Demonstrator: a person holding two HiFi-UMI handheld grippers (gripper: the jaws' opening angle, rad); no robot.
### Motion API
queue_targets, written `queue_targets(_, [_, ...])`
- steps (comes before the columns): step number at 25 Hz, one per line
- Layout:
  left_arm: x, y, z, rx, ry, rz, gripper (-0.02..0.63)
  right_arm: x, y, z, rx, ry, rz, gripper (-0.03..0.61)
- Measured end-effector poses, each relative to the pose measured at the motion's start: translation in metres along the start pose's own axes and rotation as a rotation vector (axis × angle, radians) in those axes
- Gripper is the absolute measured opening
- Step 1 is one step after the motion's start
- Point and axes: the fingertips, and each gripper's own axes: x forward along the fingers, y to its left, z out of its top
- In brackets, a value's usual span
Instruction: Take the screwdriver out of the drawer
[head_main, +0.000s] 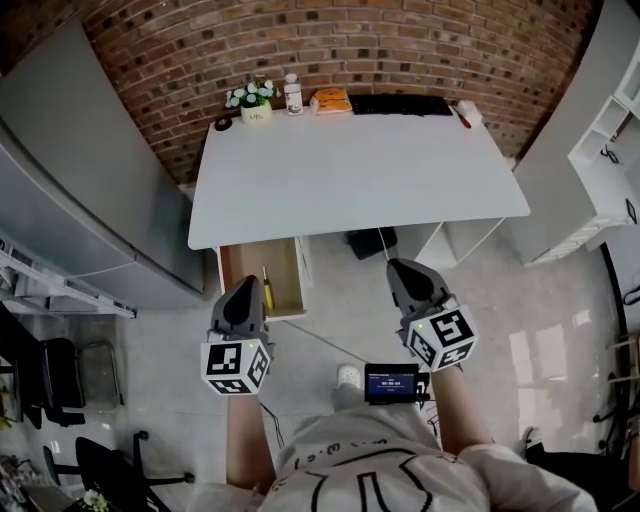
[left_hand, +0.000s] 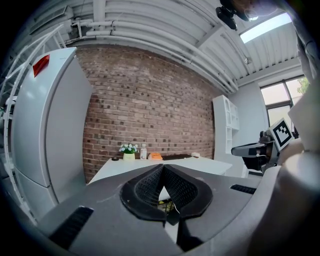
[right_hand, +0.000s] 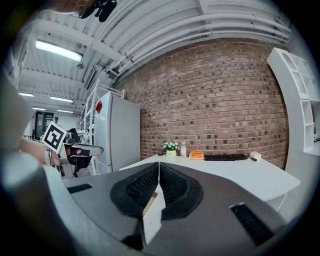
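The screwdriver (head_main: 267, 290), yellow-handled, lies along the right side of the open wooden drawer (head_main: 240, 266) under the white table's (head_main: 350, 170) left front corner. My left gripper (head_main: 246, 284) is shut and empty, its tips over the drawer's front edge, just left of the screwdriver. In the left gripper view the jaws (left_hand: 163, 168) meet at the tip, and a yellow-and-black bit shows below them. My right gripper (head_main: 400, 266) is also shut and empty, held over the floor right of the drawer. Its jaws (right_hand: 159, 165) touch in the right gripper view.
On the table's far edge stand a flower pot (head_main: 254, 103), a bottle (head_main: 292, 94), an orange item (head_main: 331, 100) and a keyboard (head_main: 400, 104). A grey fridge (head_main: 90, 170) flanks the left, white shelving (head_main: 610, 170) the right. Black chairs (head_main: 60, 370) stand at lower left.
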Motion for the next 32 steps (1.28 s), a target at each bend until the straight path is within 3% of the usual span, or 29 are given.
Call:
queue_targets(11, [0.026, 0.020, -0.030, -0.052, 0.047, 0.044, 0.012, 0.045, -0.007, -0.028, 0.014, 0.071, 0.063, 0.020])
queue_targets(25, [0.060, 0.067, -0.068, -0.087, 0.145, -0.021, 0.012, 0.092, 0.002, -0.049, 0.047, 0.153, 0.017, 0.020])
queue_targets(32, [0.072, 0.080, -0.106, -0.122, 0.187, -0.002, 0.012, 0.105, 0.003, -0.080, 0.040, 0.187, 0.029, 0.020])
